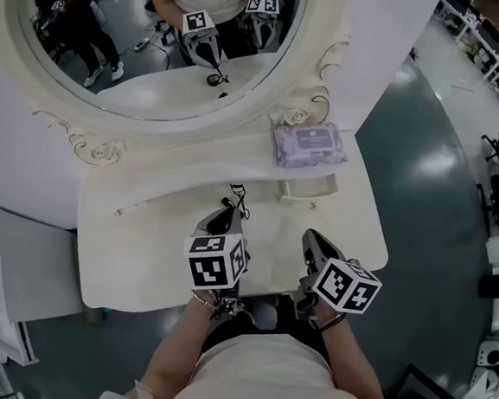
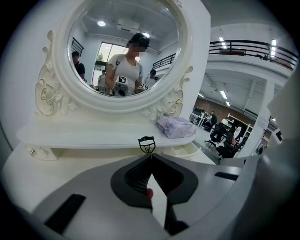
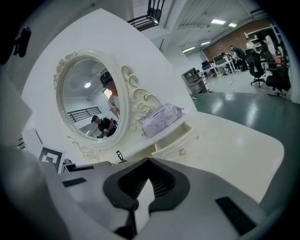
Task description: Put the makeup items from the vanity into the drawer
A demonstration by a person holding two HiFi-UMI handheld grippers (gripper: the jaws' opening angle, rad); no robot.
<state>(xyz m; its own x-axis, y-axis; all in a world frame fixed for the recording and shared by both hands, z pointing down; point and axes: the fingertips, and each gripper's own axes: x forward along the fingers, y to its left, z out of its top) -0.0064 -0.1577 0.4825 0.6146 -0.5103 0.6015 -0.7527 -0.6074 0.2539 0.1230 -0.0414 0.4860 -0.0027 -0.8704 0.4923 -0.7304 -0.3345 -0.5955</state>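
Note:
A black eyelash curler sticks out past the tips of my left gripper, which is shut on its handle. In the head view the left gripper hovers over the middle of the white vanity top, with the eyelash curler pointing toward the mirror. My right gripper is beside it to the right, shut with nothing in it; its tips meet in the right gripper view. A small drawer stands pulled open under the shelf, ahead and right of both grippers.
A purple pack of wipes lies on the shelf above the open drawer. The oval mirror fills the back and reflects a person and both grippers. The vanity's right edge drops to a green floor.

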